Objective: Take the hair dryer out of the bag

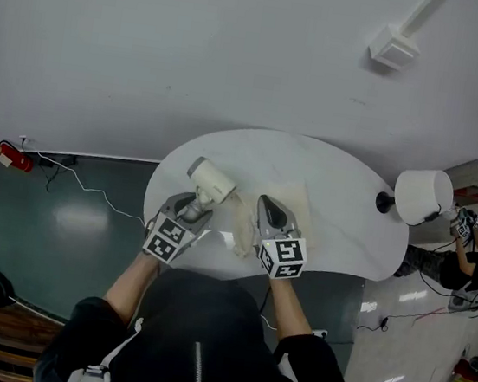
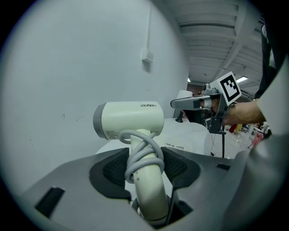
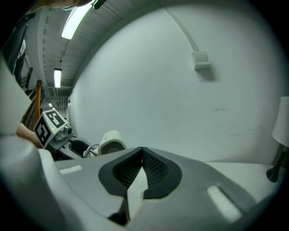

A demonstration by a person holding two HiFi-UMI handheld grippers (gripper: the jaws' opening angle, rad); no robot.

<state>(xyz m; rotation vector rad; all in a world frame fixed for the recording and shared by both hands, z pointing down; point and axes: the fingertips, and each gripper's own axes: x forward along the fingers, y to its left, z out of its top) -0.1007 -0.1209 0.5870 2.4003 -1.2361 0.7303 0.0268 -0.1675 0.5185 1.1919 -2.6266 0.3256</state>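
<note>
The cream hair dryer (image 1: 210,179) is held up over the left side of the white table (image 1: 349,218). My left gripper (image 1: 195,209) is shut on its handle. In the left gripper view the pads press both sides of the handle (image 2: 146,180), with the grey cord (image 2: 135,158) wound around it and the barrel (image 2: 131,118) lying crosswise above. The beige cloth bag (image 1: 294,202) lies crumpled on the table. My right gripper (image 1: 270,206) is shut on a fold of the bag (image 3: 135,194); its pads meet at the tips (image 3: 142,151). The dryer's rear grille (image 3: 110,143) shows at its left.
A white lamp (image 1: 422,197) with a black base stands at the table's right edge. A grey wall with a white junction box (image 1: 396,47) rises behind the table. A person (image 1: 466,259) crouches on the floor at the far right. A red object (image 1: 12,156) and cable lie at the left.
</note>
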